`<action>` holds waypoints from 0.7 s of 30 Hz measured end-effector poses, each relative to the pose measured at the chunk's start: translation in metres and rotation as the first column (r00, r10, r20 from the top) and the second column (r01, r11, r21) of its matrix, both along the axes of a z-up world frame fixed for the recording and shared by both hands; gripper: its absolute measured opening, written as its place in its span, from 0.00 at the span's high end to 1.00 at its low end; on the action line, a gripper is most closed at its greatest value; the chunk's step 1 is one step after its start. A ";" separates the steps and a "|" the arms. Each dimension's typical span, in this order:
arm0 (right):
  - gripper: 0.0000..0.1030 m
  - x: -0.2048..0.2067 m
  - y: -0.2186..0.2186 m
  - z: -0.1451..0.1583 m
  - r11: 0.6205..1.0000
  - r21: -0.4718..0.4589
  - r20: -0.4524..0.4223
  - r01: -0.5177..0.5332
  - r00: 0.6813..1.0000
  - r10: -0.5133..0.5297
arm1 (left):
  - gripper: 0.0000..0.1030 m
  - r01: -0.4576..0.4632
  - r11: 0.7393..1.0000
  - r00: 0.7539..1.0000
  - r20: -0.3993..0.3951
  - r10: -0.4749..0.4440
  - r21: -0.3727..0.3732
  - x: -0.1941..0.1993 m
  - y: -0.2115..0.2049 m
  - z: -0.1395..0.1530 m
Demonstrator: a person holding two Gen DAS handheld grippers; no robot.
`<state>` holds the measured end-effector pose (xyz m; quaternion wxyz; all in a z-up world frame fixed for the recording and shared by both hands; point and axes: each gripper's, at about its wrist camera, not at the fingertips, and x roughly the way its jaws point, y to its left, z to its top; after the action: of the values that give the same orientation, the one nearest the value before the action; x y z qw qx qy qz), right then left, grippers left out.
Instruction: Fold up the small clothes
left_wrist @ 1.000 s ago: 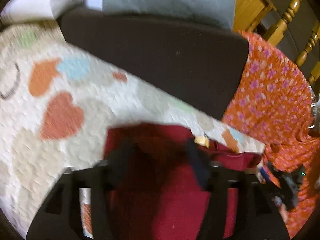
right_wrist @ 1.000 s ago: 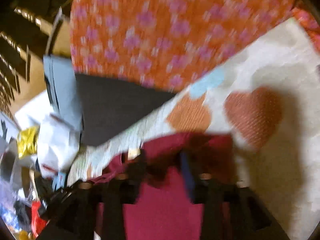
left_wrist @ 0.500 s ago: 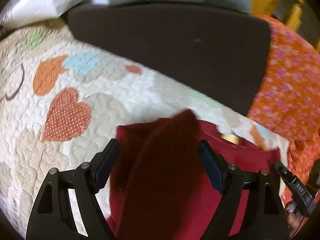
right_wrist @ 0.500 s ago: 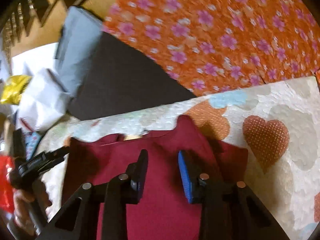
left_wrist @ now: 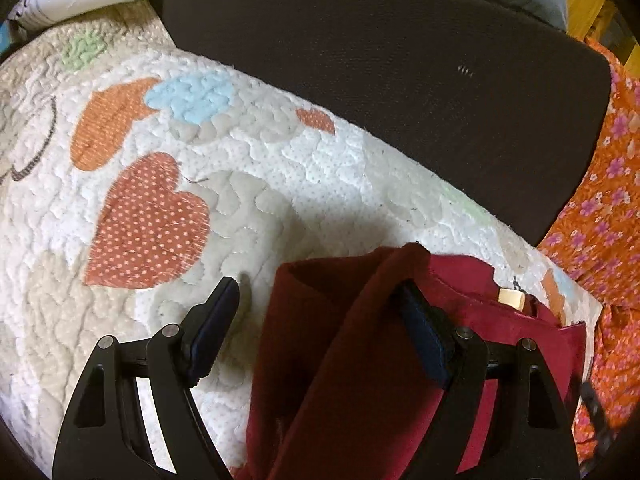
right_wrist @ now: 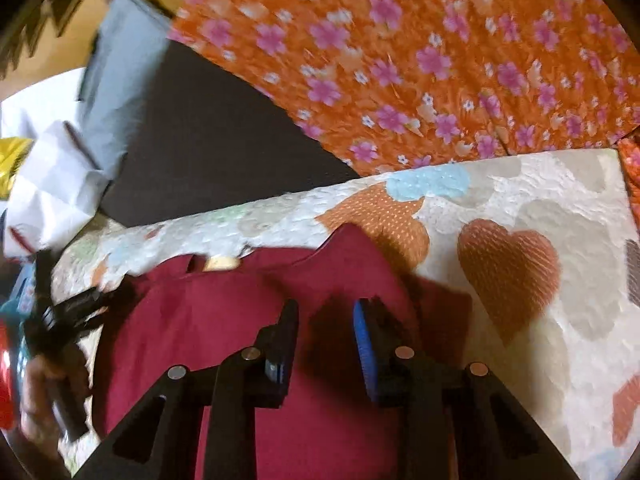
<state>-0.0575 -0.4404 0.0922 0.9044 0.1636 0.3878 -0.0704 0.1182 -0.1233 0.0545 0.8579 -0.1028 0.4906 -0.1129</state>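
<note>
Quilt (left_wrist: pixel 280 168); garment (left_wrist: pixel 360 360) seemingly under tool (left_wrist: pixel 320 320)

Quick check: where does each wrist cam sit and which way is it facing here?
Left wrist: on the left hand-held gripper, looking along its open fingers down at the maroon garment on the heart quilt; only the fingers show.
Right wrist: on the right hand-held gripper, fingers open over the same garment; the person's left hand and its gripper show at the left edge.
Shared: garment, quilt, dark cushion, orange floral cloth.
</note>
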 end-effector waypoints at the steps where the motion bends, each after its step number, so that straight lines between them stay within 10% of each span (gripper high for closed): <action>1: 0.74 -0.008 0.004 0.001 1.000 -0.008 -0.001 -0.005 1.000 0.005 | 0.22 0.002 1.000 1.000 0.005 -0.002 0.001 -0.002 0.000 0.003; 8: 0.72 -0.019 -0.002 -0.038 0.999 -0.012 -0.089 0.040 0.995 -0.040 | 0.22 0.019 1.000 0.999 0.027 -0.019 0.023 -0.029 0.003 0.027; 21: 0.72 -0.039 0.040 -0.011 0.998 0.059 -0.087 -0.029 0.996 0.034 | 0.22 0.075 0.987 0.989 0.117 -0.092 0.139 -0.122 0.028 0.056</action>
<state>-0.0967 -0.4002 0.0813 0.8824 0.1803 0.4315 -0.0519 -0.0042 -0.0957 0.1100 0.8859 -0.0172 0.4473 -0.1217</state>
